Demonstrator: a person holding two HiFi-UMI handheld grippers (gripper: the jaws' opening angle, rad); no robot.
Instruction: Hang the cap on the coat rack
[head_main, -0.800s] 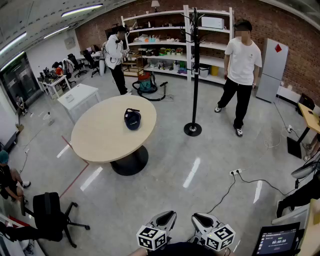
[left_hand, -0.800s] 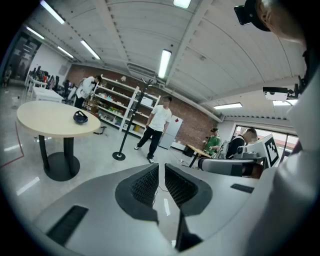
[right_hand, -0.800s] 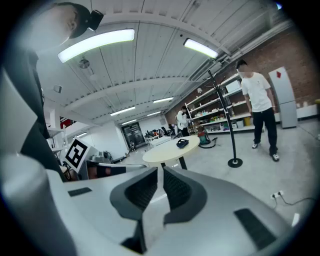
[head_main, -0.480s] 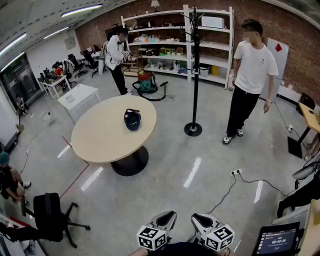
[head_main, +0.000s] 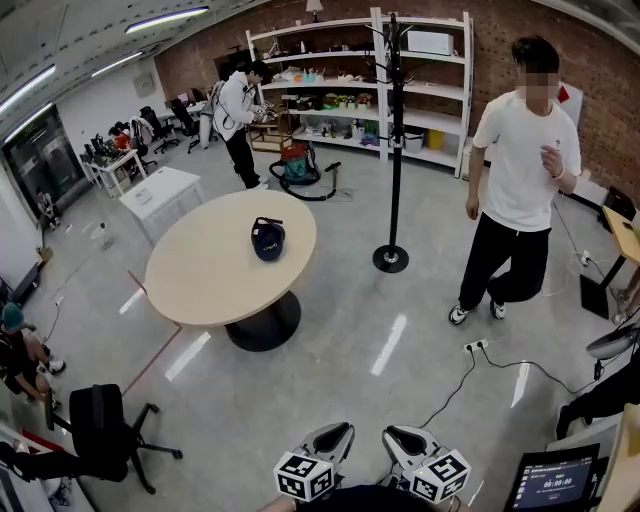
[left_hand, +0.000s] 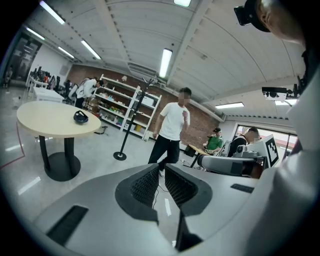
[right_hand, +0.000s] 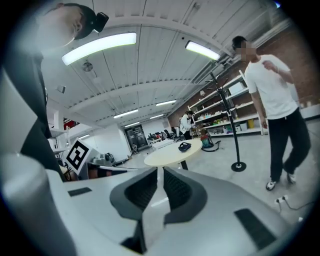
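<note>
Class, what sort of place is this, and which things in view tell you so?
Probably an open-plan workshop or lab office: white storage shelves along a brick wall, desks at the far left, and a cable trailing over the bare concrete floor.

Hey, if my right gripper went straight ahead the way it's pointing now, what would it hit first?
Probably the round table: it lies dead ahead of the right gripper, with nothing nearer in view, though depth is unclear.
</note>
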